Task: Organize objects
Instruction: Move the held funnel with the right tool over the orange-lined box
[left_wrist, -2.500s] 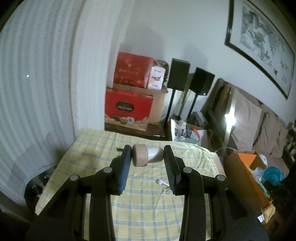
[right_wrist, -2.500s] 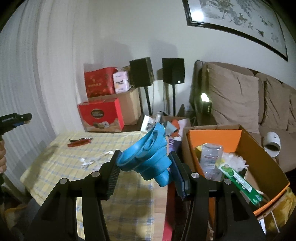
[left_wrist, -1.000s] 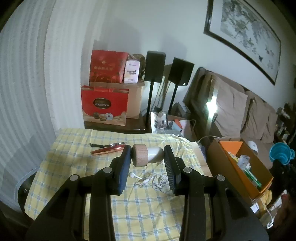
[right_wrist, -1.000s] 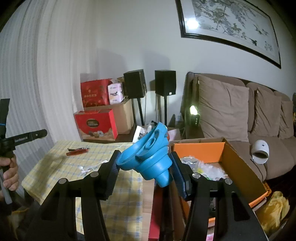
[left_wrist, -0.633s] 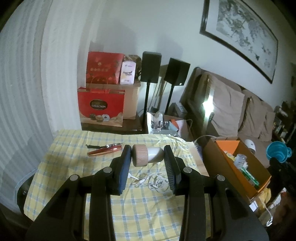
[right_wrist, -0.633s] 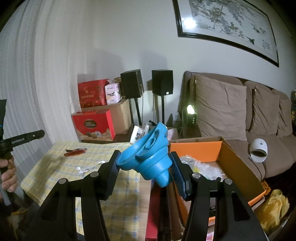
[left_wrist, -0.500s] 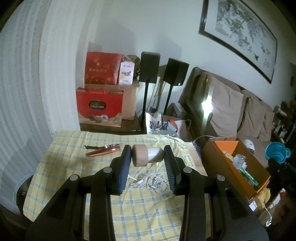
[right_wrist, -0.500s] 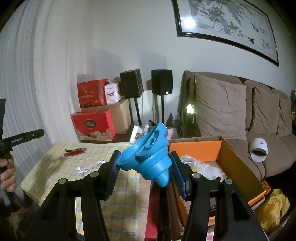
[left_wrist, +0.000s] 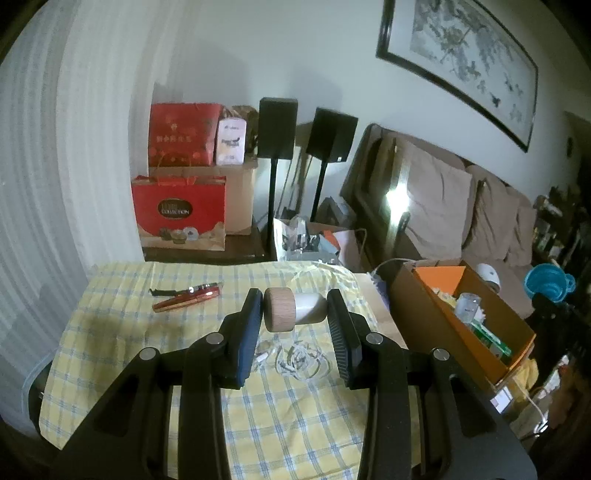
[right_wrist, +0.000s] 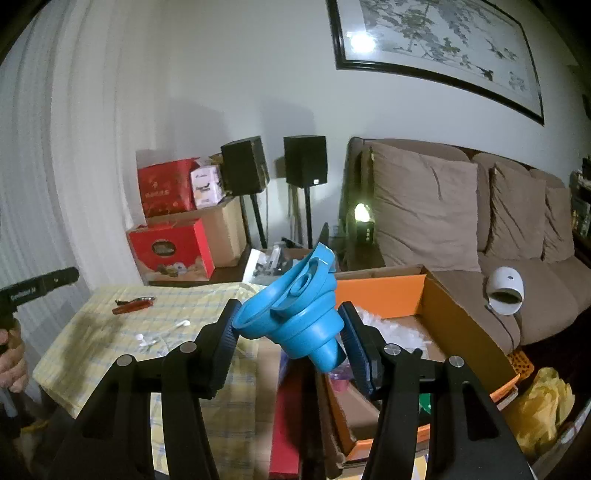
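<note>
Both my hands have swung to the right, so I now see more of the sofa (right_wrist: 517, 236) and the box (left_wrist: 461, 325). Now my left gripper (left_wrist: 294, 314) squeezes a small white jar (left_wrist: 295, 309) by its wood lid, up above the yellow cloth (left_wrist: 129, 332). A red knife (left_wrist: 186, 297) lies far left on the cloth, and white earbuds (left_wrist: 295, 358) lie near me. My right gripper (right_wrist: 287, 326) squeezes a blue funnel (right_wrist: 295, 314), tipped, just left of the box.
</note>
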